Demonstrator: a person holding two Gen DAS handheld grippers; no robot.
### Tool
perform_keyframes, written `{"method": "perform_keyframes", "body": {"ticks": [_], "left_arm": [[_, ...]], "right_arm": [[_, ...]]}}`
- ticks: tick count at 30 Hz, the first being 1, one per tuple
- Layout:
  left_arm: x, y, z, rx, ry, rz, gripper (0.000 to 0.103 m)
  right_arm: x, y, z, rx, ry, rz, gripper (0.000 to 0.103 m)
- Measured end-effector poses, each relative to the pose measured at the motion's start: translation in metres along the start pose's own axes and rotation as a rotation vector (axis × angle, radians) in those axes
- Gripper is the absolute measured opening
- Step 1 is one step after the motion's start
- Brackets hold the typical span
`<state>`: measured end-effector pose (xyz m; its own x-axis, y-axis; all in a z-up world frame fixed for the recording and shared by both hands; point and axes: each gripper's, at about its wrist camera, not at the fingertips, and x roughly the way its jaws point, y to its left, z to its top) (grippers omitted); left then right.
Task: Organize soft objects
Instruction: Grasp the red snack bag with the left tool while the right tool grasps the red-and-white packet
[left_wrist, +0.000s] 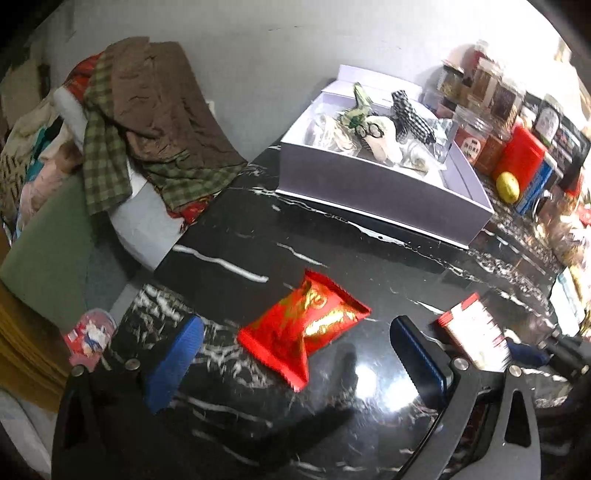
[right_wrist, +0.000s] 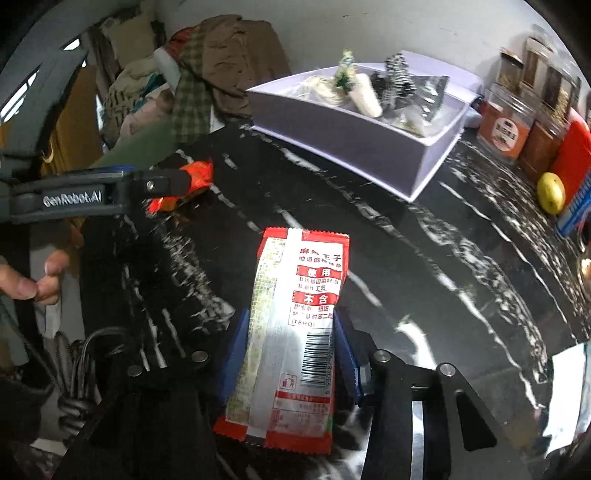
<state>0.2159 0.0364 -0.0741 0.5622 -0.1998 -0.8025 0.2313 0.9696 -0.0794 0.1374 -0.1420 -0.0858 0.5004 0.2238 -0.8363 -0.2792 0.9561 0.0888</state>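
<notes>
red foil snack bag (left_wrist: 304, 328) lies on the black marble bench (left_wrist: 369, 258), between the left gripper (left_wrist: 295, 354) and its wide-open jaws. right gripper (right_wrist: 286, 354) has its jaws clamped on a red-and-white packet (right_wrist: 295, 325). white box (left_wrist: 376, 188) already holds several soft pieces; these two are left, i'd say.

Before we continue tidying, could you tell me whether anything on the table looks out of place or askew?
Yes. A red-and-gold foil snack packet lies loose and skewed on the black marble table, outside the white rectangular box holding the other soft items. The right hand-held gripper holds a second red-and-white packet.
</notes>
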Motion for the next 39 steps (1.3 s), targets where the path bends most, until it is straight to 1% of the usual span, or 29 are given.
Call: {"method": "perform_keyframes", "body": {"ticks": [3, 9, 11, 12, 13, 15, 16, 20, 24, 25, 26, 29, 33, 39], "left_arm": [[0.01, -0.004, 0.004, 0.036, 0.014, -0.005, 0.103], [0.019, -0.013, 0.01, 0.125, -0.003, 0.012, 0.103], [0.02, -0.015, 0.012, 0.142, -0.006, 0.014, 0.099], [0.021, -0.015, 0.011, 0.145, -0.004, 0.016, 0.09], [0.023, -0.015, 0.011, 0.146, 0.006, 0.019, 0.078], [0.028, -0.015, 0.008, 0.134, 0.034, 0.002, 0.065], [0.029, -0.015, 0.006, 0.123, 0.046, -0.008, 0.065], [0.022, -0.022, -0.003, 0.142, 0.031, 0.012, 0.061], [0.015, -0.029, -0.011, 0.15, 0.036, 0.019, 0.057], [0.013, -0.032, -0.015, 0.144, 0.041, 0.016, 0.051], [0.011, -0.032, -0.017, 0.141, 0.043, 0.014, 0.048], [0.006, -0.038, -0.023, 0.123, 0.047, 0.001, 0.048], [-0.001, -0.047, -0.031, 0.118, 0.041, 0.005, 0.046], [-0.011, -0.058, -0.04, 0.097, 0.047, -0.03, 0.046]], "right_arm": [[-0.005, -0.011, 0.002, 0.026, -0.013, 0.001, 0.044], [-0.012, -0.026, 0.007, 0.053, -0.038, -0.002, 0.044], [-0.013, -0.028, 0.008, 0.061, -0.043, 0.002, 0.044], [-0.013, -0.029, 0.008, 0.064, -0.043, 0.003, 0.044], [-0.014, -0.031, 0.008, 0.068, -0.042, 0.005, 0.044], [-0.014, -0.032, 0.008, 0.072, -0.041, 0.006, 0.044], [-0.014, -0.033, 0.007, 0.073, -0.041, 0.006, 0.044], [-0.018, -0.034, 0.005, 0.073, -0.047, 0.012, 0.044], [-0.021, -0.034, 0.002, 0.073, -0.053, 0.019, 0.044], [-0.022, -0.033, 0.0, 0.073, -0.057, 0.021, 0.044], [-0.024, -0.033, -0.001, 0.073, -0.06, 0.025, 0.044], [-0.028, -0.032, -0.006, 0.075, -0.068, 0.036, 0.044], [-0.031, -0.032, -0.014, 0.084, -0.07, 0.049, 0.044], [-0.041, -0.033, -0.029, 0.108, -0.083, 0.065, 0.044]]}}
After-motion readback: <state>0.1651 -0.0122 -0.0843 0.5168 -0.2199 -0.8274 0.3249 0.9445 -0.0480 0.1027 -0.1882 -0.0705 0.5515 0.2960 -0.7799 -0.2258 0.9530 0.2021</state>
